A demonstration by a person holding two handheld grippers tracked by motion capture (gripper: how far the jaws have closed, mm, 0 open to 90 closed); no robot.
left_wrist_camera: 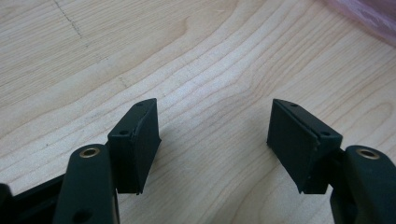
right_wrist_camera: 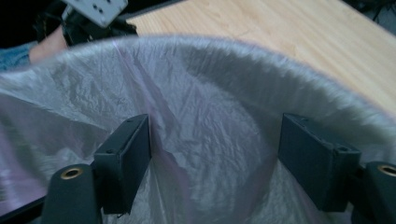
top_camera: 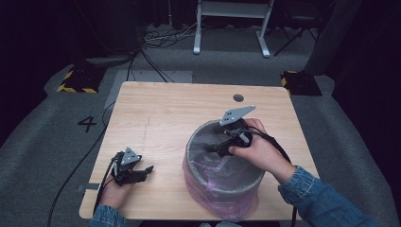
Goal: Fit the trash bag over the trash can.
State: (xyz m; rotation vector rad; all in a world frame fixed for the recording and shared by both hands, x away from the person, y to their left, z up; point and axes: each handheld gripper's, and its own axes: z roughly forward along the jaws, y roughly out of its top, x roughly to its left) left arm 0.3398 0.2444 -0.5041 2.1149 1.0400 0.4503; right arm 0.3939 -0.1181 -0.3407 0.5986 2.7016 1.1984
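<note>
A grey round bin (top_camera: 222, 163) lined with a thin pink plastic bag (top_camera: 208, 191) stands on the wooden table (top_camera: 161, 113), right of centre near the front. My right gripper (top_camera: 213, 147) reaches down inside the bin's mouth, jaws open. In the right gripper view the open gripper (right_wrist_camera: 215, 163) faces the crinkled bag liner (right_wrist_camera: 196, 107) along the inner wall, with nothing between the jaws. My left gripper (top_camera: 144, 171) rests low on the table at the front left, open. In the left gripper view it (left_wrist_camera: 212, 142) hovers over bare wood, empty.
A dark round grommet (top_camera: 238, 98) sits in the table near its far edge. The bag's pink edge (left_wrist_camera: 369, 16) shows at the top right of the left gripper view. Beyond the table are cables, a white desk frame (top_camera: 231, 23) and grey carpet.
</note>
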